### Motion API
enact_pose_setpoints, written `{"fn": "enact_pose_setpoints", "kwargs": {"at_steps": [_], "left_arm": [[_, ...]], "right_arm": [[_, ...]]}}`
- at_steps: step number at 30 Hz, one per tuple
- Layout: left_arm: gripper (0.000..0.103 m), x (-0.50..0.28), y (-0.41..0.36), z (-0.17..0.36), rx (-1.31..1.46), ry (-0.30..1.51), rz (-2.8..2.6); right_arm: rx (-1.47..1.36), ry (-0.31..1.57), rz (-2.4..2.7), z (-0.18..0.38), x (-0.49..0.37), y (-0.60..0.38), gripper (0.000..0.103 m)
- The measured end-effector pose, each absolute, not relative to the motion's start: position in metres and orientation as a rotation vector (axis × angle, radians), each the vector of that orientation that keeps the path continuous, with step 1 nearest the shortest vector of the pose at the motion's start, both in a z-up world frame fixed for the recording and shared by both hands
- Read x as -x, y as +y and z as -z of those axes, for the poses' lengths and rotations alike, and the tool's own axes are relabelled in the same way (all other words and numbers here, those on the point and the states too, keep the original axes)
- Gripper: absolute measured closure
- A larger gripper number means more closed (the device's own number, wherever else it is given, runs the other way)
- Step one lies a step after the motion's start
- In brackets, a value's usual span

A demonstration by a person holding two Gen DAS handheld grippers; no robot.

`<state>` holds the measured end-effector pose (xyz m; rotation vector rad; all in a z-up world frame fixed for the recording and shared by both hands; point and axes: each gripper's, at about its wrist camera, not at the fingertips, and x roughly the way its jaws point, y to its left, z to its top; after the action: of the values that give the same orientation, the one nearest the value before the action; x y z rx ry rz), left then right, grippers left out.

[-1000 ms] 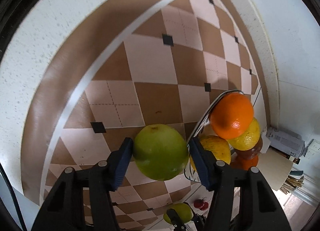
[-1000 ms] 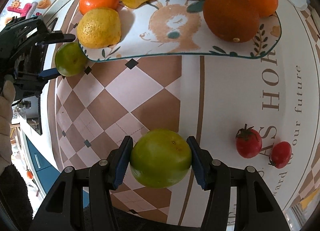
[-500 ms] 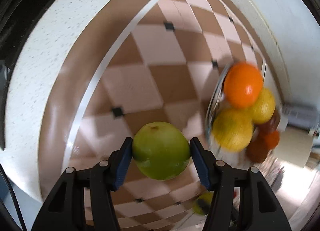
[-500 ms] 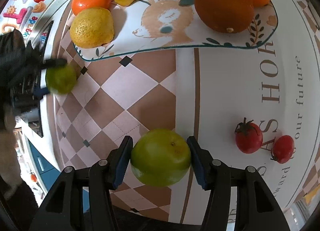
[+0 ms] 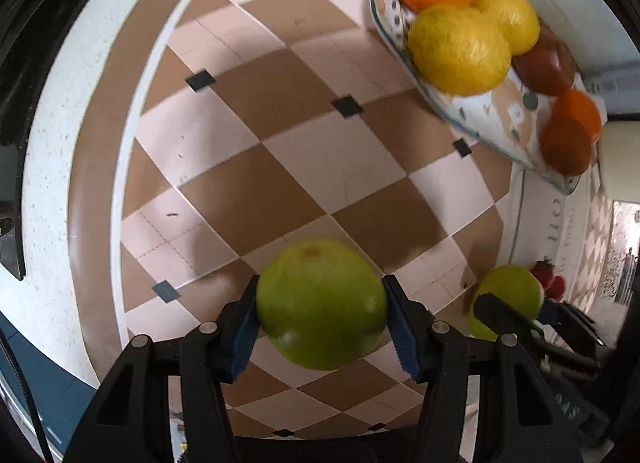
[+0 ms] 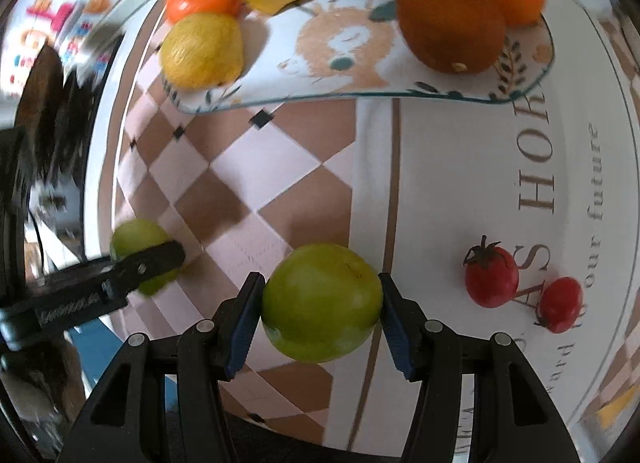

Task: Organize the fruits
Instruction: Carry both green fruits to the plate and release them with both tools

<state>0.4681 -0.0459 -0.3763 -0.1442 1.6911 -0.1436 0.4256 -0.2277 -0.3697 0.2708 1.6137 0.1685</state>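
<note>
My left gripper is shut on a green citrus fruit and holds it above the checkered mat. My right gripper is shut on a second green citrus fruit, also above the mat. Each gripper shows in the other's view: the right one with its fruit, the left one with its fruit. A patterned plate holds several oranges, lemons and dark fruits; it also shows in the left wrist view. Two red cherry tomatoes lie on the mat to my right.
The brown and white checkered mat covers a white speckled counter. The counter's edge runs along the left, with a dark blue cabinet front below. A wall stands behind the plate.
My left gripper has swung away from the plate's edge and back toward the near side of the mat, carrying its green fruit. The right gripper has moved slightly closer to the plate.
</note>
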Motion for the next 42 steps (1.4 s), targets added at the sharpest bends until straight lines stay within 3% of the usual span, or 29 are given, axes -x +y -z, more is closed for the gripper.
{"fn": "enact_pose_setpoints", "kwargs": {"at_steps": [9,20,24,30,42], "left_arm": [[0.048,-0.466,-0.061,0.374,0.099,1.673,0.149],[0.047,-0.464,-0.032,0.341,0.274,1.687,0.225],[0.047,-0.480,-0.032,0.352,0.296,1.711,0.200],[0.049,-0.491,-0.043,0.370,0.265,1.705,0.176],[0.049,-0.483,-0.066,0.354,0.146,1.629,0.220]], "right_arm": [[-0.280,1.619,-0.176,0.371,-0.410,-0.227,0.044],[-0.381,1.642,-0.153,0.373,-0.408,-0.250,0.043],[-0.382,1.640,-0.146,0.372,-0.406,-0.251,0.043],[-0.369,1.625,-0.149,0.373,-0.406,-0.242,0.043],[-0.325,1.568,-0.150,0.364,-0.398,-0.230,0.045]]}}
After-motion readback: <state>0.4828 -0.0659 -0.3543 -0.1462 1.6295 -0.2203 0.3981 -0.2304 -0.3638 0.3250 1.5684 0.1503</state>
